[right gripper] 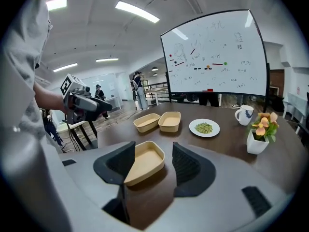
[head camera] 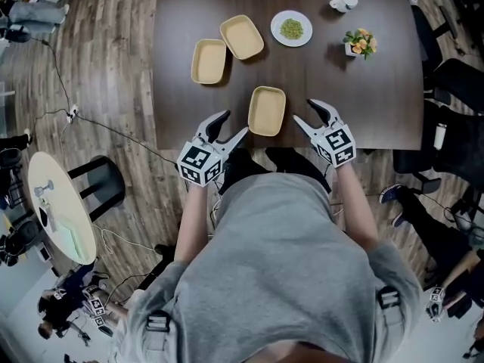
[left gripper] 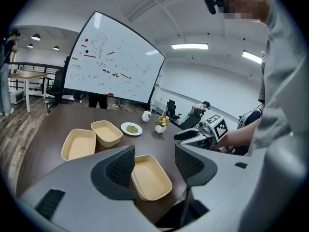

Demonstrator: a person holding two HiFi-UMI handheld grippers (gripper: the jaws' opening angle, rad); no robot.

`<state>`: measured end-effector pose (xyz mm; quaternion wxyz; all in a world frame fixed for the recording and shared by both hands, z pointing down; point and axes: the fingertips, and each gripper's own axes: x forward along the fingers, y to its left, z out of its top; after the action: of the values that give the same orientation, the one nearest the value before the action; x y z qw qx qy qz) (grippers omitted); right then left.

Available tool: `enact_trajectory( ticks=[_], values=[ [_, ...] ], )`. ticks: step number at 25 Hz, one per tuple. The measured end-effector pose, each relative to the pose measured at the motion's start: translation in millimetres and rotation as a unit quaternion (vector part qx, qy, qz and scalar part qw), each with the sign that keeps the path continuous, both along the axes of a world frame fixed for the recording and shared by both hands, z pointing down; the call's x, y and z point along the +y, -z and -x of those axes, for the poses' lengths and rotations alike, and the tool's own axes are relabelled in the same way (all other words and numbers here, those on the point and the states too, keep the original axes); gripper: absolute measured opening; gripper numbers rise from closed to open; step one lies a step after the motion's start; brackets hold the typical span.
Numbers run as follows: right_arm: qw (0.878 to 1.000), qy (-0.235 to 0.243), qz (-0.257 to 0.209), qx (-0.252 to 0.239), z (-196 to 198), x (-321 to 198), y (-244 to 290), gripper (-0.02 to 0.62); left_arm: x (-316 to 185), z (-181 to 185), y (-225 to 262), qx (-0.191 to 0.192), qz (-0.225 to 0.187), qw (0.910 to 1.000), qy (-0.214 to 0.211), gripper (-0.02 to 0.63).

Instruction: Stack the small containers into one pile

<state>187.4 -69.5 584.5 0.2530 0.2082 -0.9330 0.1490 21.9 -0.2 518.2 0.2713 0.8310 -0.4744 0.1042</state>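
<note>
The nearest tan container (head camera: 267, 111) is set at the table (head camera: 378, 89) edge, long axis running away, and is flanked equally by the left tool (head camera: 231, 125) and the right tool (head camera: 306, 112), both held wide and empty.

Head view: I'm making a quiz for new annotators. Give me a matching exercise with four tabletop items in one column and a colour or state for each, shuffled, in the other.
Column one:
1. nearest container
2. white plate
3. mug
4. flower pot

Column two:
A. holds orange and yellow blooms
B. tan, empty
C. white, with a handle
D. carries a small heap of green food

Pairs: 1-B, 2-D, 3-C, 4-A
</note>
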Motion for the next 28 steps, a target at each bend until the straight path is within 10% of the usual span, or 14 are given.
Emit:
enact_trajectory(
  ticks=[28],
  values=[
    [0.965,-0.195,0.173,0.023,20,27,-115,0.133,-36,-11,-154,0.041,0.191,0.9808,-0.006,0.199]
  ],
)
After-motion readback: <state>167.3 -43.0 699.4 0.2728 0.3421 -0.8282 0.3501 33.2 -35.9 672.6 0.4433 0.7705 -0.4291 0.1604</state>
